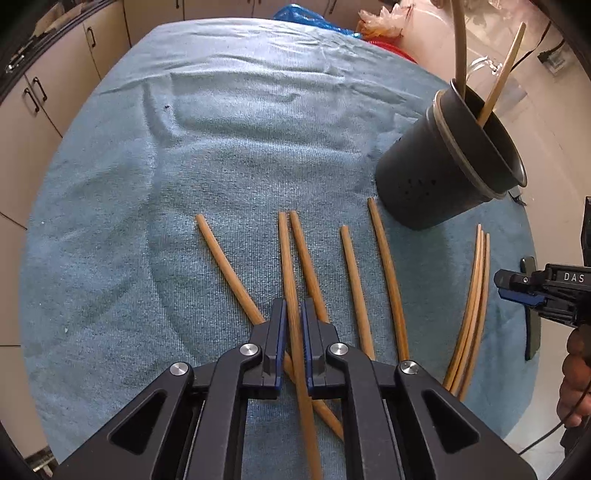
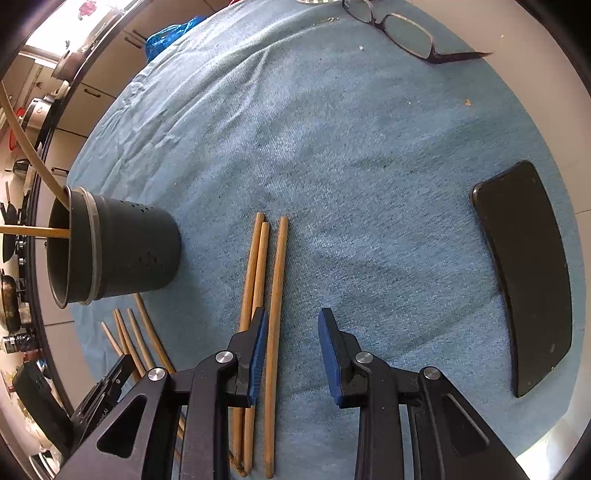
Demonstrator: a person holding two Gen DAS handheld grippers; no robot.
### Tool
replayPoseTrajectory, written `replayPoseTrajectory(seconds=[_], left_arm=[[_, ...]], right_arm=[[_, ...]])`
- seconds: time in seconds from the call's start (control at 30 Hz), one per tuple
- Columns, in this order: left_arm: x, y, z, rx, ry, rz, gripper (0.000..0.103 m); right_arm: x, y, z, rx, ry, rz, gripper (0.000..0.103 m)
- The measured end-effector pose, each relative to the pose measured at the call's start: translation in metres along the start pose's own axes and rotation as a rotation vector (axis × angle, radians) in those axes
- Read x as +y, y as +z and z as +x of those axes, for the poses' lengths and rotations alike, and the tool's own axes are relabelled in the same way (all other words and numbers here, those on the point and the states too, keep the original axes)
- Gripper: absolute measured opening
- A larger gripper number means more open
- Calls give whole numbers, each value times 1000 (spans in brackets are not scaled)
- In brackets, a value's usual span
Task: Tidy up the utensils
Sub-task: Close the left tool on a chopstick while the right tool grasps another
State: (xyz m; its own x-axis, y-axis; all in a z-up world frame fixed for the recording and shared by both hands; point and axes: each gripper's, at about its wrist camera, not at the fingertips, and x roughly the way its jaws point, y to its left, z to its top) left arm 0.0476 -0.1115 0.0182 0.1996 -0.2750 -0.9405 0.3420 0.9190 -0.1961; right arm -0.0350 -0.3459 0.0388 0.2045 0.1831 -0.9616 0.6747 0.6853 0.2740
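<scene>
Several wooden chopsticks lie on a blue cloth [image 1: 221,147]. My left gripper [image 1: 294,306] is shut on one chopstick [image 1: 288,258] that runs between its blue pads. More chopsticks [image 1: 354,280] lie beside it. A dark grey utensil holder [image 1: 443,173] stands at the right with two sticks [image 1: 502,70] in it. My right gripper [image 2: 291,325] is open, low over three chopsticks [image 2: 275,295]; one lies between its fingers, two by the left finger. The holder also shows in the right wrist view [image 2: 122,251]. The right gripper shows in the left wrist view [image 1: 517,284].
A black phone [image 2: 528,269] lies at the right on the cloth. Glasses [image 2: 402,29] lie at the far edge. A blue plastic bag [image 1: 306,18] and cabinets [image 1: 55,74] are beyond the table.
</scene>
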Motion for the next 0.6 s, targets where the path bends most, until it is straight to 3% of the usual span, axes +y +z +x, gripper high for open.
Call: replayPoseTrajectory(seconds=[0.27,0.6], left_arm=[[-3,-14,-7,-60,45,3,6],[-6,-21,-8,-98,79,-1,6]], right_arm=[[7,-2,5,-39,-23,-38,15],[27,-17,10,-211,-150,-116,13]])
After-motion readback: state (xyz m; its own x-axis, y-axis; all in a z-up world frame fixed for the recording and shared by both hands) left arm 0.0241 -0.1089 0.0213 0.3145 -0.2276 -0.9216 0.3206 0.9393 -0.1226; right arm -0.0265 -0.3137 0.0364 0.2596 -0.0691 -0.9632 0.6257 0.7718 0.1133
